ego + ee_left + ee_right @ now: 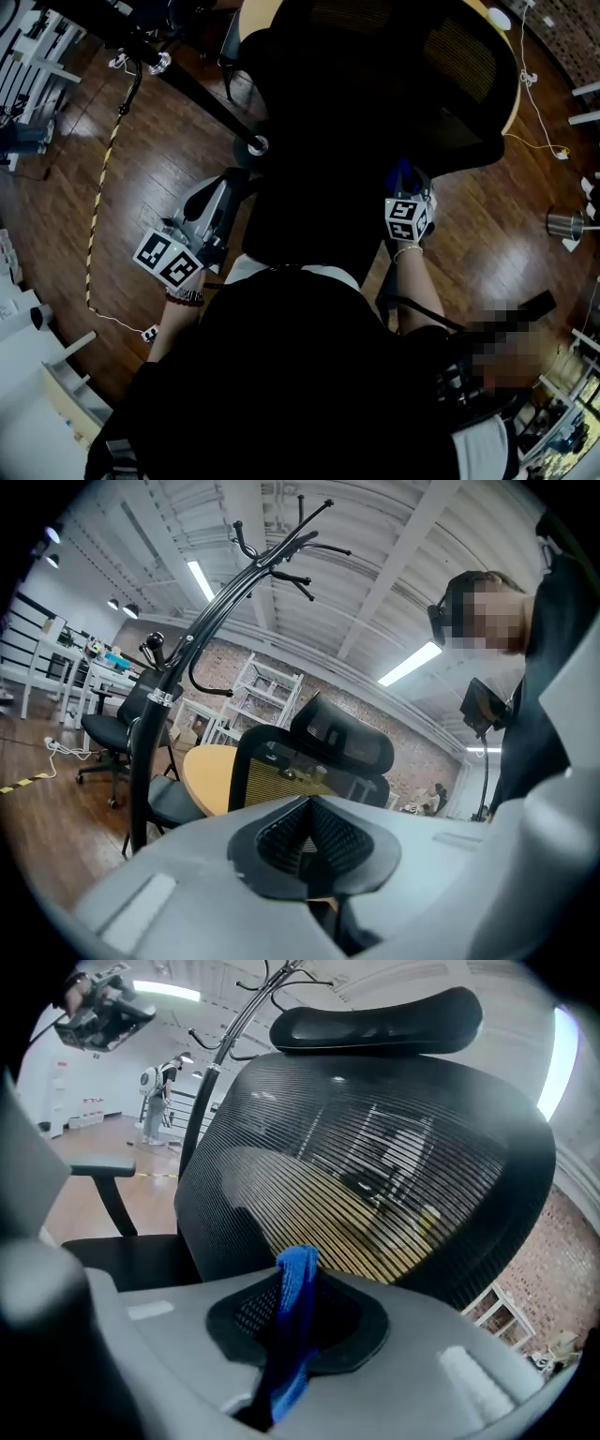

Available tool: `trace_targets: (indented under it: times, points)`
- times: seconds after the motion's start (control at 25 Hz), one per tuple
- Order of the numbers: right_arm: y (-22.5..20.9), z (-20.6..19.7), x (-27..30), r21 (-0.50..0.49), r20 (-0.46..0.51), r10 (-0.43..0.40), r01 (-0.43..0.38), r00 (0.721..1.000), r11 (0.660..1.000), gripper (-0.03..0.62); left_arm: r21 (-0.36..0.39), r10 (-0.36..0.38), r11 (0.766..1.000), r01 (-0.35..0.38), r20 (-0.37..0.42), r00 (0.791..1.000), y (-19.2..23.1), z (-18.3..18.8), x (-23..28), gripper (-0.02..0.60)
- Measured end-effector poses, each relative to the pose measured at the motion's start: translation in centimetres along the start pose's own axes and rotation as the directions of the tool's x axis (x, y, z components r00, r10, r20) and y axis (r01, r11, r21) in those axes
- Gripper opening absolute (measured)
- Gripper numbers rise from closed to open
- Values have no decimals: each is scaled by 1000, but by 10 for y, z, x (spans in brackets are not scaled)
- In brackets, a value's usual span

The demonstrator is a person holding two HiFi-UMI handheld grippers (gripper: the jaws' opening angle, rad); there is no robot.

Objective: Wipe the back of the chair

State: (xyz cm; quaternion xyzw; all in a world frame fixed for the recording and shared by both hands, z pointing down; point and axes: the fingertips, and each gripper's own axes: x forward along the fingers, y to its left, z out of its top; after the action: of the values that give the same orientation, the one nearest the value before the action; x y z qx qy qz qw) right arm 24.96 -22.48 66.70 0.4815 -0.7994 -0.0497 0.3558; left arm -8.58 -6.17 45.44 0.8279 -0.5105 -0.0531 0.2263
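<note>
A black mesh office chair [394,75] stands in front of me in the head view. In the right gripper view its mesh back [375,1166] and headrest [375,1016] fill the frame, close ahead. My right gripper [298,1309] is shut on a blue cloth [298,1274], which sticks up between the pads, a short way from the mesh. From the head it shows at the chair's lower right [405,183]. My left gripper [309,834] is shut with nothing in it, held low at the chair's left [217,197]. It points up toward the chair [314,747].
A black coat rack [155,724] rises left of the chair, its base on the wood floor [256,145]. A round yellow table [208,775] sits behind the chair. A metal can [565,225] and cables lie at the right, with a striped cable [98,187] at the left.
</note>
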Motion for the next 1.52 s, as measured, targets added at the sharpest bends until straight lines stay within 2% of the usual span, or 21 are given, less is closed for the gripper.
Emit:
trace_targets:
  times: [0.12, 0.24, 0.4, 0.6, 0.72, 0.88, 1.04, 1.4, 1.52]
  points:
    - [18, 13, 12, -4, 5, -4, 4, 1000, 1000, 43, -2, 11, 1000, -11, -5, 1000, 19, 3, -11, 6]
    - [20, 13, 16, 48, -13, -88, 88, 996, 995, 43, 1, 18, 1000, -18, -15, 1000, 37, 4, -20, 6]
    - [26, 19, 16, 135, -37, -193, 196, 981, 971, 43, 2, 12, 1000, -12, -44, 999, 80, 12, -39, 6]
    - [50, 38, 20, 209, -30, -241, 242, 970, 948, 43, -6, -34, 999, 34, -72, 997, 109, 19, -43, 6]
    - [80, 63, 32, 200, -5, -203, 200, 979, 959, 43, -11, -66, 998, 65, -82, 994, 118, 21, -43, 6]
    - [146, 115, 66, 99, 65, -52, 45, 997, 994, 43, -22, -73, 997, 71, -83, 994, 135, 22, -53, 6]
    - [179, 145, 89, 144, 93, -28, 14, 995, 989, 43, -33, -49, 998, 47, -80, 996, 150, 23, -67, 6]
    - [253, 199, 123, 22, 157, 111, -116, 981, 993, 43, -54, 40, 998, -43, -57, 998, 180, 24, -101, 6]
    - [264, 201, 125, 22, 176, 142, -148, 974, 989, 43, -59, 47, 997, -51, -58, 997, 177, 18, -101, 6]
